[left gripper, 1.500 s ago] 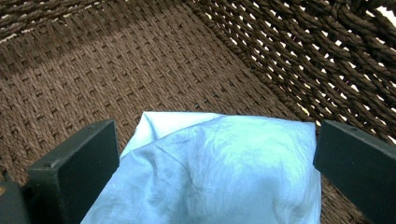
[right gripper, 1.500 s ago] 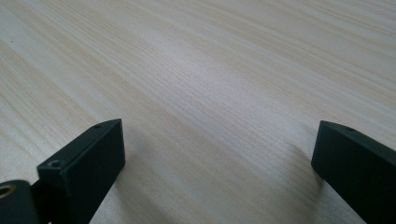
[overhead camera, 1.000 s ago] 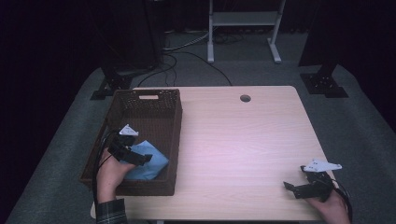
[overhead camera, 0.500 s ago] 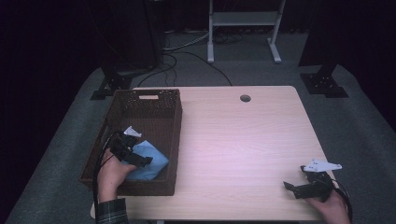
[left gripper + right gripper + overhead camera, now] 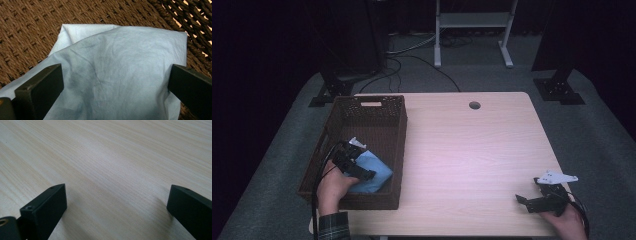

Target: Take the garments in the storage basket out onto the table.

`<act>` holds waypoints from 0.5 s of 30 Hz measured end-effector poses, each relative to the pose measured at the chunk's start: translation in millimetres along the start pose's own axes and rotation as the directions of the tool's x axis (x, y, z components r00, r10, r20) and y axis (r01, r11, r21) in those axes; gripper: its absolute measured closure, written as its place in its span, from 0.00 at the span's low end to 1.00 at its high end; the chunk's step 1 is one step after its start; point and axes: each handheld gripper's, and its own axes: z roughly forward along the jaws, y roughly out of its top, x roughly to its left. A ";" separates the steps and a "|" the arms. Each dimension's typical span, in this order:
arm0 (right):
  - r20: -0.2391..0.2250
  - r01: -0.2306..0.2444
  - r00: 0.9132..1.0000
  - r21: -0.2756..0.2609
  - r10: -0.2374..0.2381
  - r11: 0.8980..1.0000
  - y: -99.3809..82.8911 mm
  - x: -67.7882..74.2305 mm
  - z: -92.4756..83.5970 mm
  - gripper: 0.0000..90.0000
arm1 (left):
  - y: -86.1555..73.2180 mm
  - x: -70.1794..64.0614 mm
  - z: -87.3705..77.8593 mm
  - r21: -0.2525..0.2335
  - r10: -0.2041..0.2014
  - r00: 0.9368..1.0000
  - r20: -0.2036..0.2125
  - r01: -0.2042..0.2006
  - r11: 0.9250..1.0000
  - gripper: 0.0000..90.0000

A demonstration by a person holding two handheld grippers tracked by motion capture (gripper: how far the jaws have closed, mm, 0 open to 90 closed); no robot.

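On the pale wooden surface [image 5: 462,150] in a dark room, a soft, light blue cloth [image 5: 120,72] lies folded at the near end of the wicker basket [image 5: 397,135], the left hand-held gripper [image 5: 354,165] spread wide over it, best pinched at a raised fold.

Fig.: Lab-type recording setup w/ a single worktable.
Light wood-grain table [image 5: 472,150] w/ a cable port [image 5: 474,105] stands on grey carpet [image 5: 607,140]; surroundings dark, curtain-like. Black equipment stand bases [image 5: 559,90] flank the table's far corners, loose cables [image 5: 412,55] run across the floor behind, and a white metal frame [image 5: 472,30] stands at the back. Staged, studio-like look, not a home or shop.
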 end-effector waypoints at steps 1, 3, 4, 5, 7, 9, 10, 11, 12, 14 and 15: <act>0.000 0.000 1.000 0.000 0.000 1.000 0.0 0.0 0.0 0.02 | 0.0 -0.1 0.4 0.004 0.003 1.000 0.000 -0.003 1.000 0.00; 0.000 0.000 1.000 0.000 0.000 1.000 0.0 0.0 0.0 0.02 | 0.2 -0.6 1.2 0.009 0.004 1.000 0.001 -0.004 1.000 0.00; 0.000 0.000 1.000 0.000 0.000 1.000 0.0 0.0 0.0 0.02 | 0.2 -0.7 1.4 0.011 0.005 1.000 0.002 -0.005 1.000 0.00; 0.000 0.000 1.000 0.000 0.000 1.000 0.0 0.0 0.0 0.02 | 0.2 -0.8 1.7 0.013 0.006 1.000 0.004 -0.006 1.000 0.00; 0.000 0.000 1.000 0.000 0.000 1.000 0.0 0.0 0.0 0.02 | 0.2 -0.6 1.9 0.018 0.009 1.000 0.006 -0.009 1.000 0.00; 0.000 0.000 1.000 0.000 0.000 1.000 0.0 0.0 0.0 0.02 | 0.3 -1.3 2.9 0.020 0.005 1.000 0.009 -0.005 1.000 0.00; 0.000 0.000 1.000 0.000 0.000 1.000 0.0 0.0 0.0 0.02 | 0.3 -1.5 3.9 0.030 0.010 1.000 0.010 -0.010 0.999 0.00; 0.000 0.000 1.000 0.000 0.000 1.000 0.0 0.0 0.0 0.02 | 0.3 -1.5 3.9 0.030 0.010 1.000 0.010 -0.010 0.999 0.00; 0.000 0.000 1.000 0.000 0.000 1.000 0.0 0.0 0.0 0.02 | 0.3 -1.6 4.5 0.036 0.012 1.000 0.013 -0.012 0.999 0.00; 0.000 0.000 1.000 0.000 0.000 1.000 0.0 0.0 0.0 0.02 | 0.4 -1.5 5.2 0.046 0.015 1.000 0.015 -0.016 0.999 0.00; 0.000 0.000 1.000 0.000 0.000 1.000 0.0 0.0 0.0 0.02 | 0.4 -1.8 5.9 0.044 0.009 1.000 0.015 -0.009 0.999 0.00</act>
